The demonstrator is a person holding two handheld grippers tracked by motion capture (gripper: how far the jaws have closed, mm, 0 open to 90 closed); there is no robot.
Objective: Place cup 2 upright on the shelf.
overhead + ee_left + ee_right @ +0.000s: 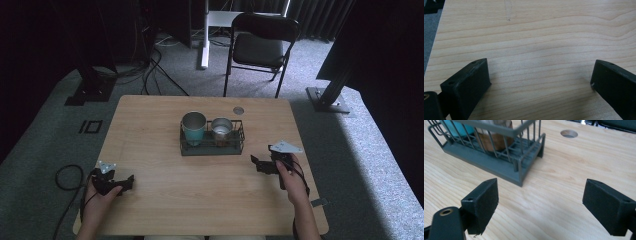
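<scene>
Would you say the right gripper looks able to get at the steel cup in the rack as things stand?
Probably yes. The right gripper is open, bare table lies between it and the rack, and the steel cup stands at the rack's near end, open above. The wire sides block a sideways grasp.

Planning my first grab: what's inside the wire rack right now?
Two cups stand upright side by side in the wire rack: a teal cup on the left, a smaller metal cup on the right. The cups cover the rack floor beneath them.
</scene>
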